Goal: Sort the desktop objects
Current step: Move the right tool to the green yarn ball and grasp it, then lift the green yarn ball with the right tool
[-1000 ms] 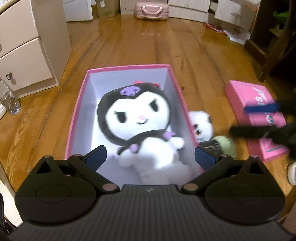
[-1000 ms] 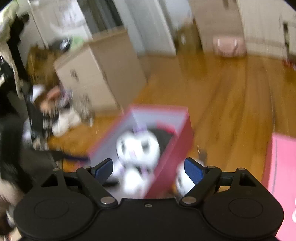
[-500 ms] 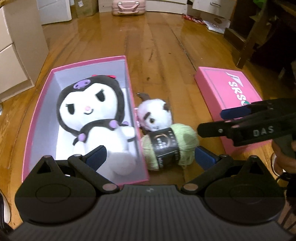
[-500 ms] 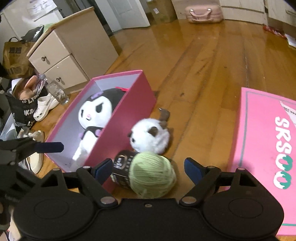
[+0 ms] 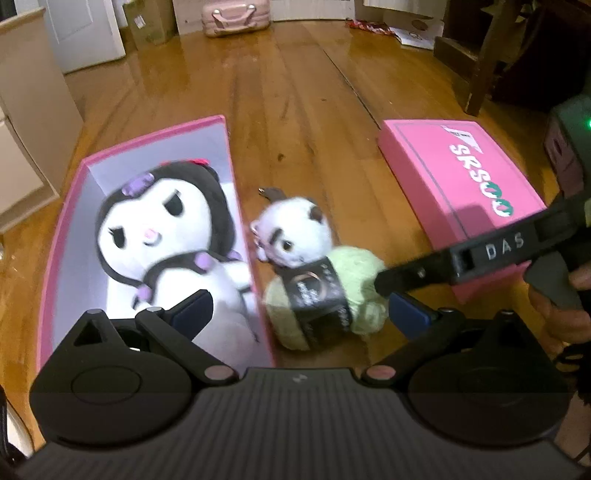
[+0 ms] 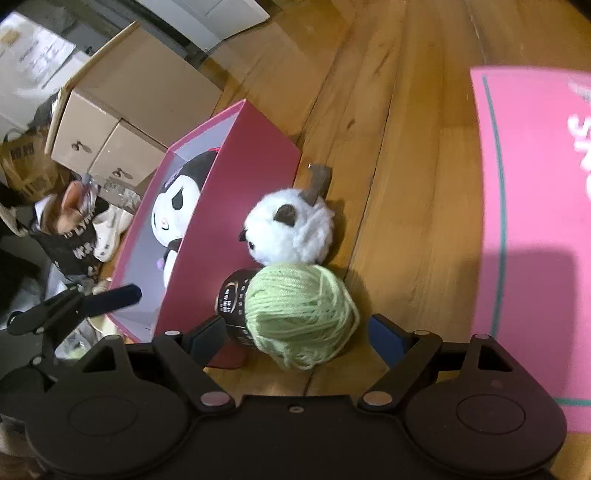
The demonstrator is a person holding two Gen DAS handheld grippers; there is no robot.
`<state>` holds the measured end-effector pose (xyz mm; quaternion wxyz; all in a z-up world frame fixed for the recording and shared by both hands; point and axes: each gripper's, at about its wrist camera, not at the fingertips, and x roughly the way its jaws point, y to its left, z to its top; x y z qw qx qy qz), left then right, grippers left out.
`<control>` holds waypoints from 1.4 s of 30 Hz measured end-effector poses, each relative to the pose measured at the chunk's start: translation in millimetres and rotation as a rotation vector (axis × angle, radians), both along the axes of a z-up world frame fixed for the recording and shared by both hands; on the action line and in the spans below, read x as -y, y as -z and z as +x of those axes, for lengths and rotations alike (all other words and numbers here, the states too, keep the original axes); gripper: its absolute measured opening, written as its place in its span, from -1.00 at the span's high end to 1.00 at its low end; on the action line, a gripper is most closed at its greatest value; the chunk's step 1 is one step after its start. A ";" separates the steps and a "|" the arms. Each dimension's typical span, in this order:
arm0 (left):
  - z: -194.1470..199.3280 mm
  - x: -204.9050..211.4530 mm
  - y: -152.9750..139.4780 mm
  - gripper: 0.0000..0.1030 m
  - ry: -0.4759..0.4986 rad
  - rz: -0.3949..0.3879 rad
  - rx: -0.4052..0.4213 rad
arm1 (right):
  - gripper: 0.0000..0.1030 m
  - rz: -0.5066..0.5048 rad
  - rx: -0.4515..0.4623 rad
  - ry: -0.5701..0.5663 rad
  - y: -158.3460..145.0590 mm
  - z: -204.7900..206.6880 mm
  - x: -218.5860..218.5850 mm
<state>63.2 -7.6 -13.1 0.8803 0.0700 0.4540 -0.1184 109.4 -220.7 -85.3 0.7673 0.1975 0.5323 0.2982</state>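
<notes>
A green yarn ball [image 6: 301, 314] with a black label lies on the wooden floor beside the open pink box [image 6: 236, 206]. My right gripper [image 6: 295, 338] is open, its fingers on either side of the yarn, not closed on it. A small white plush [image 6: 291, 230] lies just beyond the yarn. A black-and-white plush doll [image 5: 166, 240] lies inside the box [image 5: 55, 240]. My left gripper [image 5: 299, 308] is open and empty, low over the box's right wall, with the yarn [image 5: 325, 295] ahead between its fingers. The right gripper's finger [image 5: 461, 254] reaches in from the right.
The pink box lid [image 5: 461, 192] lies flat on the floor to the right; it also shows in the right wrist view [image 6: 535, 221]. A beige drawer cabinet [image 6: 122, 122] and shoes and bags [image 6: 74, 229] stand left of the box. A pink case [image 5: 234, 14] sits far back.
My right gripper has come down and forward onto the yarn ball, which now sits between its fingers. My left gripper has swung right from over the box toward the yarn.
</notes>
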 end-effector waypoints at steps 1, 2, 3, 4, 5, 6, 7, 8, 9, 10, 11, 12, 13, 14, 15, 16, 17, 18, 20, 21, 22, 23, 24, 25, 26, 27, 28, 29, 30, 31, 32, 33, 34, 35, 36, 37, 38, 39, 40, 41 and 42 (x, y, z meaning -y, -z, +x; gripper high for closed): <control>0.6 -1.6 0.3 -1.00 -0.001 -0.003 -0.003 | -0.72 0.002 -0.007 0.002 2.8 0.8 -1.2; 1.2 -3.1 0.7 -1.00 -0.003 -0.006 -0.007 | -0.72 0.003 -0.009 0.001 5.3 1.3 -2.9; 1.7 -3.7 2.1 -1.00 -0.008 -0.009 -0.013 | -0.72 0.005 -0.010 -0.003 7.7 1.7 -4.9; 2.0 -3.6 4.0 -1.00 -0.011 -0.008 -0.017 | -0.72 0.017 -0.010 -0.010 10.0 2.3 -6.6; 2.3 -3.5 5.9 -1.00 -0.014 -0.008 -0.022 | -0.72 0.035 -0.011 -0.015 12.2 3.2 -7.9; 2.5 -3.3 7.8 -1.00 -0.015 -0.004 -0.027 | -0.72 0.054 -0.016 -0.012 14.8 4.1 -9.1; 3.0 -3.2 9.5 -1.00 -0.016 0.003 -0.035 | -0.72 0.073 -0.021 -0.005 17.7 5.1 -10.4; 3.4 -3.0 11.2 -1.00 -0.016 0.011 -0.043 | -0.72 0.088 -0.024 0.010 20.6 6.1 -12.0; 3.9 -2.8 12.9 -1.00 -0.017 0.018 -0.050 | -0.72 0.100 -0.027 0.030 23.7 7.2 -13.8; 4.0 -2.6 13.5 -1.00 -0.015 0.031 -0.051 | -0.73 0.103 -0.029 0.048 26.0 8.2 -15.9; 4.0 -2.4 14.1 -1.00 -0.014 0.043 -0.051 | -0.74 0.101 -0.031 0.065 28.0 9.3 -18.2; 3.6 -3.0 14.4 -1.00 -0.019 0.051 -0.049 | -0.74 0.096 -0.030 0.075 29.0 10.2 -20.2; 3.1 -3.6 14.7 -1.00 -0.023 0.060 -0.046 | -0.74 0.089 -0.024 0.079 29.5 10.8 -21.7; 2.7 -4.2 15.0 -1.00 -0.027 0.068 -0.044 | -0.74 0.081 -0.018 0.083 30.0 11.1 -23.0; 2.3 -5.4 15.5 -1.00 -0.034 0.067 -0.047 | -0.74 0.073 -0.015 0.085 30.7 11.4 -23.7; 1.9 -6.7 16.3 -1.00 -0.040 0.062 -0.053 | -0.74 0.067 -0.015 0.086 31.8 11.6 -24.0; 1.5 -8.0 17.1 -1.00 -0.046 0.056 -0.059 | -0.74 0.063 -0.013 0.084 32.7 11.4 -24.1; 1.1 -9.2 17.9 -1.00 -0.052 0.051 -0.064 | -0.74 0.061 -0.011 0.081 33.2 11.0 -24.3; 0.3 -11.7 19.5 -1.00 -0.064 0.040 -0.076 | -0.81 0.052 -0.004 0.071 35.3 11.0 -26.4; 0.2 -12.3 20.0 -1.00 -0.068 0.038 -0.079 | -0.82 0.047 0.001 0.065 36.3 11.1 -27.9; -0.1 -12.9 19.4 -1.00 -0.068 0.036 -0.081 | -0.83 0.047 0.002 0.066 37.5 10.7 -29.0; -0.4 -13.6 18.7 -1.00 -0.069 0.034 -0.083 | -0.84 0.057 -0.004 0.070 39.2 9.8 -29.9; -1.4 -16.2 16.3 -1.00 -0.074 0.023 -0.078 | -0.84 0.069 -0.016 0.070 41.4 8.7 -31.3; -2.4 -18.7 14.1 -1.00 -0.078 0.013 -0.073 | -0.85 0.071 -0.027 0.060 44.0 7.5 -34.4; -2.7 -21.0 13.4 -1.00 -0.082 0.009 -0.072 | -0.88 0.068 -0.036 0.047 46.8 6.3 -38.2; -3.0 -23.4 12.9 -1.00 -0.085 0.005 -0.070 | -0.88 0.065 -0.033 0.041 48.2 5.0 -41.1; -3.1 -25.2 13.7 -1.00 -0.090 0.012 -0.072 | -0.89 0.063 -0.022 0.039 48.8 3.6 -43.3; -3.3 -27.0 14.4 -1.00 -0.095 0.019 -0.073 | -0.89 0.062 -0.014 0.045 49.1 3.2 -44.5; -3.8 -28.4 14.3 -1.00 -0.097 0.020 -0.069 | -0.89 0.063 -0.007 0.055 49.1 3.5 -44.9; -4.2 -29.4 14.0 -1.00 -0.094 0.017 -0.069 | -0.89 0.063 -0.001 0.065 49.2 3.8 -45.4; -4.7 -30.5 13.7 -1.00 -0.092 0.014 -0.069 | -0.91 0.069 0.005 0.069 49.8 4.6 -44.9; -5.1 -31.5 13.4 -1.00 -0.090 0.011 -0.069 | -0.91 0.078 0.009 0.070 50.8 5.7 -44.0; -4.8 -32.4 13.2 -1.00 -0.089 0.010 -0.069 | -0.91 0.085 0.011 0.072 51.4 6.4 -42.9; -4.6 -33.2 12.9 -1.00 -0.089 0.009 -0.070 | -0.91 0.091 0.012 0.076 51.9 6.8 -41.7; -4.2 -33.9 12.8 -1.00 -0.090 0.009 -0.067 | -0.91 0.091 0.015 0.076 51.8 6.8 -41.4; -3.6 -34.5 13.2 -1.00 -0.089 0.009 -0.069 | -0.91 0.087 0.019 0.073 51.3 6.4 -41.6; -3.0 -35.1 13.6 -1.00 -0.089 0.009 -0.070 | -0.90 0.083 0.024 0.070 50.8 6.0 -41.9; -2.5 -35.7 13.9 -1.00 -0.090 0.009 -0.072 | -0.89 0.077 0.030 0.067 50.0 5.5 -42.4; -1.9 -36.5 14.4 -1.00 -0.092 0.008 -0.074 | -0.86 0.073 0.040 0.065 49.2 4.7 -43.0; -1.4 -37.2 14.9 -1.00 -0.093 0.007 -0.077 | -0.84 0.071 0.050 0.065 48.6 4.0 -43.5; -0.7 -37.5 15.7 -1.00 -0.095 0.008 -0.078 | -0.83 0.070 0.059 0.064 48.4 3.5 -43.8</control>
